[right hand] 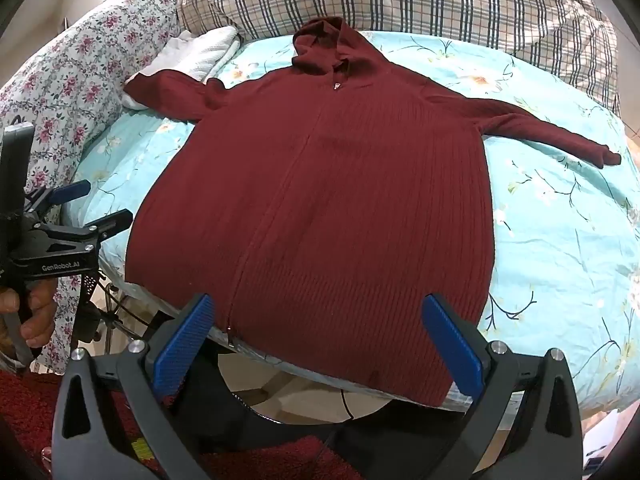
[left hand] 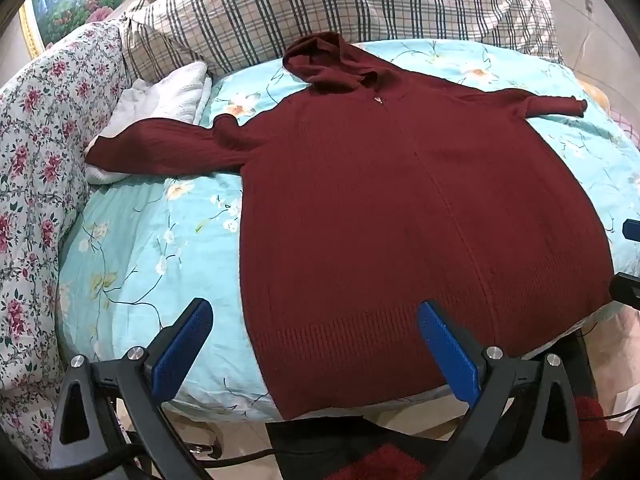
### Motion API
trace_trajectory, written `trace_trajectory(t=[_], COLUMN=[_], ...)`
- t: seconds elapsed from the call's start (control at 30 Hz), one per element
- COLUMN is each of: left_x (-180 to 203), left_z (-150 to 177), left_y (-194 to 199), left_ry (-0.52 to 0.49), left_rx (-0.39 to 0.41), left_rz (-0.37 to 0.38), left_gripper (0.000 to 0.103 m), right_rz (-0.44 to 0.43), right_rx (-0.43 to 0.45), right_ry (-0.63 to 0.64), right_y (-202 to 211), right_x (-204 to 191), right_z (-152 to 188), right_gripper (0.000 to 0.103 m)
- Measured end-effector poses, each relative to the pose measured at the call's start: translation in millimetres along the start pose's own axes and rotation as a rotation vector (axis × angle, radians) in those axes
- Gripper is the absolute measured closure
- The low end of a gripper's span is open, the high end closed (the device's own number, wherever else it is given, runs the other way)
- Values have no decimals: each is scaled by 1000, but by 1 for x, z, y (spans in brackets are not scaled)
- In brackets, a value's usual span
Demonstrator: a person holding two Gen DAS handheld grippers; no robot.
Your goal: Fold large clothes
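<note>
Dark red hooded knit cardigan (left hand: 400,208) laid flat, front up, on a light blue floral bedspread (left hand: 152,240); zip line runs down the centre, hood (left hand: 320,60) toward the top of the frame against a plaid quilt (left hand: 320,0). Both sleeves are spread outward: one reaches the left of the frame and rests on a white towel (left hand: 168,96), the other extends toward the upper right. The ribbed hem (left hand: 340,344) hangs slightly over the near edge of the bed.

Left gripper (left hand: 316,344), lower centre of its own view, stands fully open and holds nothing; one blue pad (left hand: 184,352) lies over the bedspread, the other over the hem, with no visible pinch on the cloth. Right gripper (right hand: 320,340), lower centre of the right wrist view, is likewise wide open and empty, straddling the hem to the right of the zip end. In the same view the left gripper appears at the left edge, carried by a hand (right hand: 36,312).

Judged stage: garment spread, no fold begun.

Likely faults from this state:
- A grasp taken on the top layer only, since the knit is thick and doubled; the back panel would stay behind and the fold would skew
- The overhanging hem slipping off the bed edge if pulled toward the viewer
- The left sleeve dragging the towel with it when folded inward
- Uneven lift by the two grippers, twisting the zip line off centre
</note>
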State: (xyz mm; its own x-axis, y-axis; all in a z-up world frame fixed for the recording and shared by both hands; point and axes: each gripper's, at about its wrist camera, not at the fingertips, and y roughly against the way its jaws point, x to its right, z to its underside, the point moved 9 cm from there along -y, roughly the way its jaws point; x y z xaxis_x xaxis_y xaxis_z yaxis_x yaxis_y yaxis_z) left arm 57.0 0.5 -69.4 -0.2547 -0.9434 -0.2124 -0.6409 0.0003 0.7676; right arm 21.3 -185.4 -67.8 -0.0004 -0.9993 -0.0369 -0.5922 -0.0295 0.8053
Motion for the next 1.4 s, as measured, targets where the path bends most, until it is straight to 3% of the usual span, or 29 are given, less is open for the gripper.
trace_trajectory(t=[0.83, 1.4], left_x=[-1, 2], left_z=[2, -10], left_y=[-7, -18], left_ry=[-2, -10], left_rx=[0, 26], left_rz=[5, 9], left_gripper=[0, 0], right_rz=[5, -28], right_rx=[-8, 42], right_ry=[0, -64], right_y=[0, -6], right_x=[-1, 15], right_z=[3, -8], right_gripper=[0, 0])
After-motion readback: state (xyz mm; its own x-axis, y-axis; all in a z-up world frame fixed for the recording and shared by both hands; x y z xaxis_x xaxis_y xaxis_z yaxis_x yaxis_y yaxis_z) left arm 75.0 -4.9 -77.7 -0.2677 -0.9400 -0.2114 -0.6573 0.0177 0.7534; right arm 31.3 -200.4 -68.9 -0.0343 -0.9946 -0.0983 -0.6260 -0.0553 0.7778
